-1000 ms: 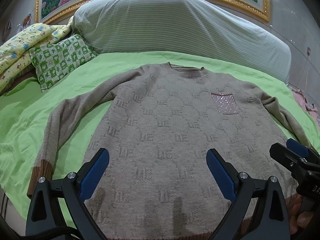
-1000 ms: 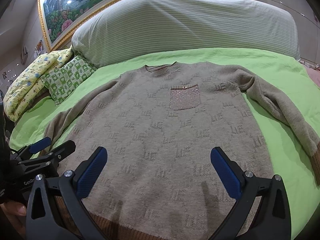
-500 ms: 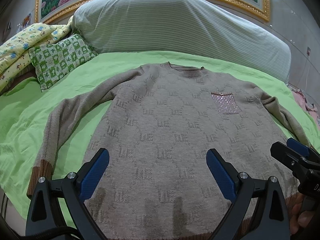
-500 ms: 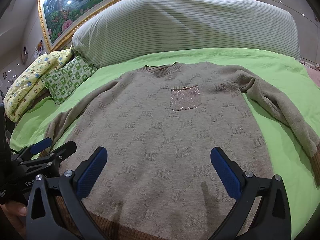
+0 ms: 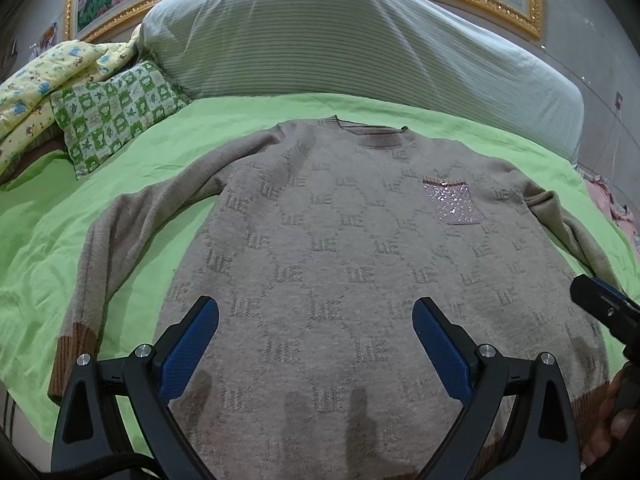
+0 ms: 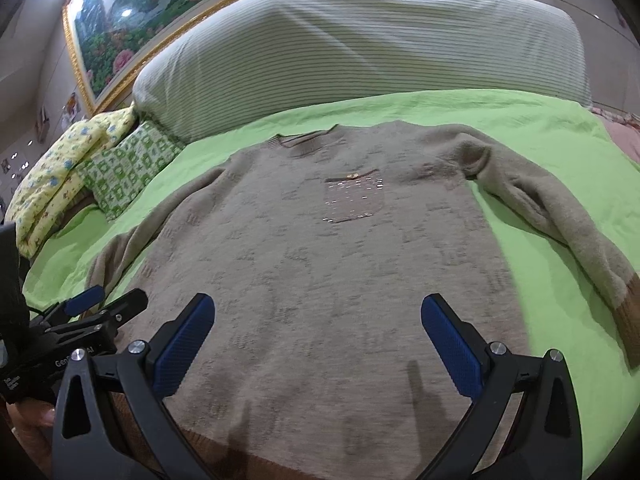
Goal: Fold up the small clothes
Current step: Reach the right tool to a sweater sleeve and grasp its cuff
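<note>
The beige knitted monogram sweater (image 5: pixel 352 248) lies flat, hem nearest, neck away; left gripper (image 5: pixel 316 336) and right gripper (image 6: pixel 318 332) both hover spread above the hem.

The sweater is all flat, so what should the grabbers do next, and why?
Probably lower both onto the brown hem. The sweater lies flat, face up, sleeves spread; the left gripper and right gripper hover open above its bottom edge, holding nothing.

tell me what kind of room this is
Most likely a home bedroom: the sweater lies flat on a bed with a green sheet, a large striped bolster at its head, and a gold-framed floral painting on the wall.
</note>
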The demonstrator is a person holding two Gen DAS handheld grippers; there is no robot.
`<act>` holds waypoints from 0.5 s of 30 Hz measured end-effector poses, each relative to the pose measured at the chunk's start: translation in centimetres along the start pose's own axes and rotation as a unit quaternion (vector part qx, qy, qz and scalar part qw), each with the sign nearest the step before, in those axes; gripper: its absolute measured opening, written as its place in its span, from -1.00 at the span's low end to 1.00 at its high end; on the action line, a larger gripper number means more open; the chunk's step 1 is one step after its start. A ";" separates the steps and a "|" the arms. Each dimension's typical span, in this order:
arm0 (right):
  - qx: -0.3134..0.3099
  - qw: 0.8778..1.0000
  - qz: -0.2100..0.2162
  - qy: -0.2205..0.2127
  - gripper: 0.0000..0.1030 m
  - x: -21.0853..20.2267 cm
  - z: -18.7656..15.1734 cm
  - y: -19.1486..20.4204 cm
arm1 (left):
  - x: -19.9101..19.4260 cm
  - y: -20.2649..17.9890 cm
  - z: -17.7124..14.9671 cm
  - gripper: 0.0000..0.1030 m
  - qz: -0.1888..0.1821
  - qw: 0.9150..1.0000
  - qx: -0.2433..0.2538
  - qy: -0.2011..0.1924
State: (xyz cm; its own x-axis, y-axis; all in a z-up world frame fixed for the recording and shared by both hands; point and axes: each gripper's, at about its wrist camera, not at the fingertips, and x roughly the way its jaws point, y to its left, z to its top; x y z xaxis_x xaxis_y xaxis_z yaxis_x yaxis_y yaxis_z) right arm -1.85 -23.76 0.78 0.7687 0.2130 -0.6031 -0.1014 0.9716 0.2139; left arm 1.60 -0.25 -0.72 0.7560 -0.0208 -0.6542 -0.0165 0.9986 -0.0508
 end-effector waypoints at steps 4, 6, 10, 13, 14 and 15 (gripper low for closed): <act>0.033 0.999 0.012 -0.020 0.99 -0.6 0.2 -2.4 | 0.4 -0.1 0.7 0.90 -0.003 1.000 0.006 0.000; 0.049 0.998 0.013 -0.033 0.99 -1.2 0.3 -4.0 | 0.6 0.1 1.1 0.90 -0.003 1.000 0.004 -0.001; 0.066 0.996 -0.030 -0.057 0.99 -3.5 0.5 -9.0 | 1.3 0.7 2.1 0.90 0.002 1.000 0.000 0.013; 0.068 0.993 -0.085 -0.048 0.99 -4.4 0.6 -12.9 | 2.1 0.6 2.8 0.91 0.007 1.000 0.007 0.021; 0.065 0.992 -0.103 -0.040 0.95 -4.4 0.6 -14.2 | 2.4 0.4 2.9 0.91 0.004 1.000 0.009 0.027; 0.055 0.991 -0.119 -0.030 0.89 -4.4 0.5 -14.9 | 2.7 0.2 3.0 0.91 0.001 0.999 0.010 0.030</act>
State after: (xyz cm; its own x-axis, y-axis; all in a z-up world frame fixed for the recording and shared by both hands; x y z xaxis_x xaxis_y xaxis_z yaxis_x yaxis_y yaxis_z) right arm -3.39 -39.24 0.68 0.7985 -0.0312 -0.6012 0.1548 0.9757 0.1550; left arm 5.57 0.08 -0.23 0.7153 -0.0203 -0.6985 -0.0046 0.9994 -0.0337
